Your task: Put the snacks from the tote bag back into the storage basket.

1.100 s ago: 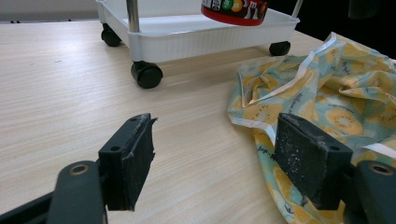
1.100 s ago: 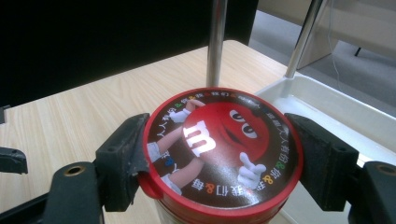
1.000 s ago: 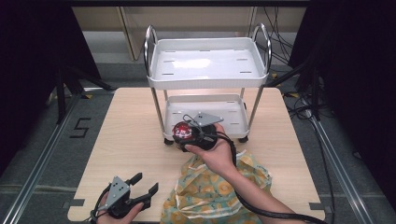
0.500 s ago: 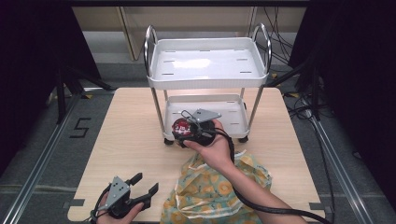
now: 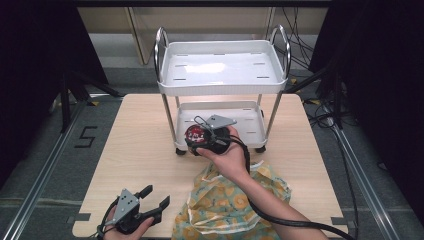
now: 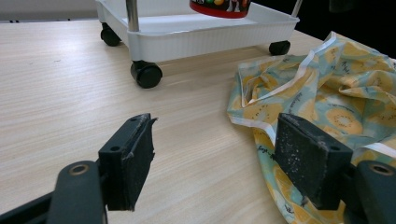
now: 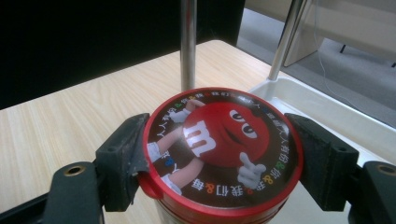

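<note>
My right gripper point(image 7: 219, 154) is clamped on a round candy tub point(image 7: 222, 149), one jaw pressed against each side of its red lid rim, right at the widest part. The tub sits directly between my jaws, hanging at the front-left corner of the cart's lower tray point(image 5: 252, 116), whose white rim lies just beyond and to the right of it; a chrome post point(image 7: 188, 44) stands straight ahead. I'd judge the tub rigid and fairly light, with a smooth, glossy plastic wall that could slip or twist under a pinch across a curve (the lid's lip gives the pads something to catch). Holding across the full diameter, as now, looks the safest place; lower on the body I can't see well.

My left gripper point(image 5: 145, 207) is spread wide and carries nothing, hovering low over the table point(image 6: 56, 93), with the yellow-patterned bag point(image 6: 327, 93) just right of its right jaw.
</note>
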`<state>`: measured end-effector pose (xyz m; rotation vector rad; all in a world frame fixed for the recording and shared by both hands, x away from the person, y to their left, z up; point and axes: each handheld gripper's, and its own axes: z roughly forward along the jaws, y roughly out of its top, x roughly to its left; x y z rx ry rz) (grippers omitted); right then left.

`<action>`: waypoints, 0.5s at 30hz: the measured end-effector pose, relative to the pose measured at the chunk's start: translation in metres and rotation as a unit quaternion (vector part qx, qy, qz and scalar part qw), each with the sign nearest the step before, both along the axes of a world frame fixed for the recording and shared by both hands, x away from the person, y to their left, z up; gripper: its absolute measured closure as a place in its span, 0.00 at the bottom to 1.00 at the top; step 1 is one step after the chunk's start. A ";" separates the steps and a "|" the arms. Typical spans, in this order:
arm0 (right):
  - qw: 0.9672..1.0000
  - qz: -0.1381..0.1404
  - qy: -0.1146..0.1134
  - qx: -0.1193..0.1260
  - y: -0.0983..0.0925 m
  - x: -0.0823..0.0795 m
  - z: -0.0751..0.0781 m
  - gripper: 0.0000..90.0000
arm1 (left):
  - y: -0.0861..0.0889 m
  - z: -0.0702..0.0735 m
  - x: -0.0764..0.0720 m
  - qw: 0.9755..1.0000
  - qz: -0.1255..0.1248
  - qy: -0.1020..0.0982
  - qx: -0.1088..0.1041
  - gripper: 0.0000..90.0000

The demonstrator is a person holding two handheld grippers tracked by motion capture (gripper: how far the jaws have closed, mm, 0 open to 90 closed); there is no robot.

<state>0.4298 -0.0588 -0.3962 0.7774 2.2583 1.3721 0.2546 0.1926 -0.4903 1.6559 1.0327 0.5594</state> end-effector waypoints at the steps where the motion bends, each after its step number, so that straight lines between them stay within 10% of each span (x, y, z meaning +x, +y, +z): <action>1: 1.000 -0.003 0.001 0.000 0.000 0.000 0.000 0.30 | 0.000 0.000 0.000 1.000 0.000 0.000 0.000 0.31; 15: 1.000 -0.010 -0.004 -0.002 0.004 0.005 -0.001 0.30 | 0.000 0.000 0.000 1.000 0.000 0.000 0.000 0.31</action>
